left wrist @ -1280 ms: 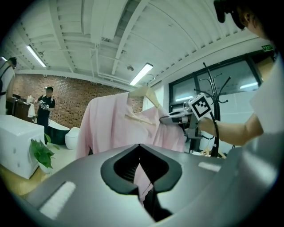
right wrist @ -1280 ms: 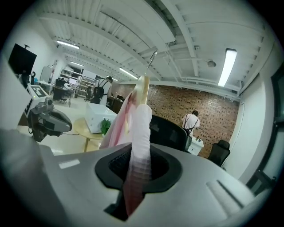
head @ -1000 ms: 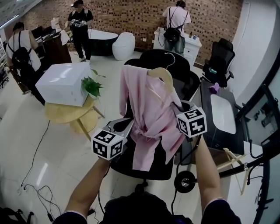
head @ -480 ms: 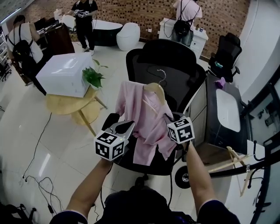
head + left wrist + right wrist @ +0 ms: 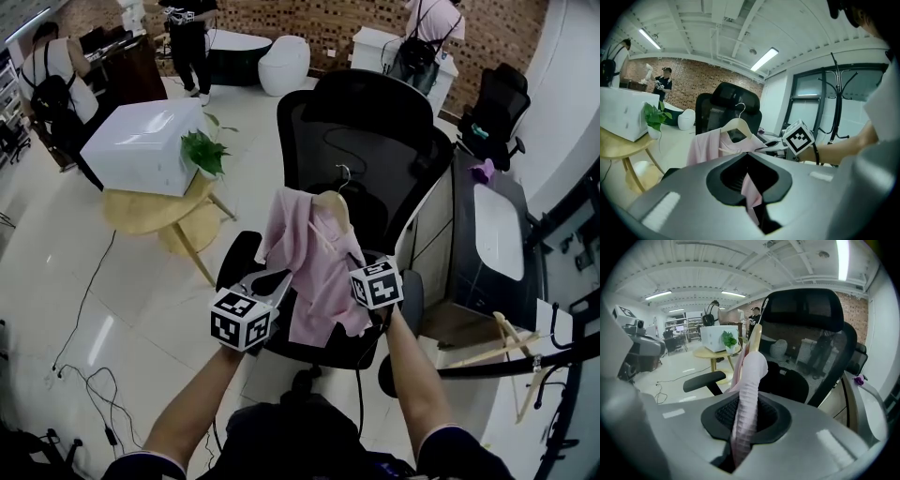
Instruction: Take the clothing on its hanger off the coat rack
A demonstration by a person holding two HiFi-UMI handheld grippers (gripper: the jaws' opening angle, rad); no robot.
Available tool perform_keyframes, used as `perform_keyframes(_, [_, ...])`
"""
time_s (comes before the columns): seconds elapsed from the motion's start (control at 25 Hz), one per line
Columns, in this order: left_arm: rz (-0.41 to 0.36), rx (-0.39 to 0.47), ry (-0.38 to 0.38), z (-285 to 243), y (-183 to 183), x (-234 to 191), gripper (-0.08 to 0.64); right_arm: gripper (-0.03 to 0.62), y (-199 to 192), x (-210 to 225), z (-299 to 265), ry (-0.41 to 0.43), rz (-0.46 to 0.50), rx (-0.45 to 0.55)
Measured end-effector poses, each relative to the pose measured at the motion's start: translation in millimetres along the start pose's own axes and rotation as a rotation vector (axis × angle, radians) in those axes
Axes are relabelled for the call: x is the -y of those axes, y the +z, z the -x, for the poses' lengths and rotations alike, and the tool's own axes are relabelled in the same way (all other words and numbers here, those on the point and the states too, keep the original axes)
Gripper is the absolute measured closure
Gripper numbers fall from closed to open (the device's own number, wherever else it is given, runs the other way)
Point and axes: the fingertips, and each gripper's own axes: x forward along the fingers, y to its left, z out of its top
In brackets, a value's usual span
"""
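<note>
Pale glossy tiles run back to a brick wall, where people with backpacks stand at furniture. At left a round wooden counter (image 5: 141, 214) carries a white box (image 5: 142, 145) and a green potted plant (image 5: 206, 152). Next comes a black mesh office chair (image 5: 375, 122). In front of its back, above the seat, hangs the pink garment (image 5: 314, 272), a soft light-pink top draped in loose folds over a pale wooden hanger (image 5: 332, 202). The hanger's wire hook points up and catches on nothing. The left claw (image 5: 281, 275) grips the garment's left edge. Its own view shows the jaws pinched together, with only a thin strip of pink cloth running down the slot between them. The right claw (image 5: 356, 262) is clamped on the garment at the hanger's right shoulder end. In its view the jaws stand slightly apart, pressed on a thick roll of ribbed pink cloth that rises toward the hanger, seen edge-on. Whether the hanger's wooden arm lies inside that roll I cannot tell. The hem drops to about seat level, and contact with the seat is unclear. At far right a dark unit with a white oblong top (image 5: 497, 230) is partly cut off. Below it a bare spare hanger (image 5: 514, 352) sits by black bars that run out of frame. The left gripper view shows a black coat rack (image 5: 836, 101) before a window.
</note>
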Motion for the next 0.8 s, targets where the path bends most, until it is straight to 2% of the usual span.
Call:
perform_keyframes(0.48, [0.045, -0.060, -0.027, -14.7, -35.6, 4.7, 0.548, 0.554, -56.9, -20.0, -41.2, 0.047, -0.114, -0.092])
perform_keyframes(0.8, [0.066, -0.092, -0.032, -16.7, -51.1, -2.0, 0.548, 0.552, -92.2, -39.2, -65.0, 0.070, -0.152, -0.185])
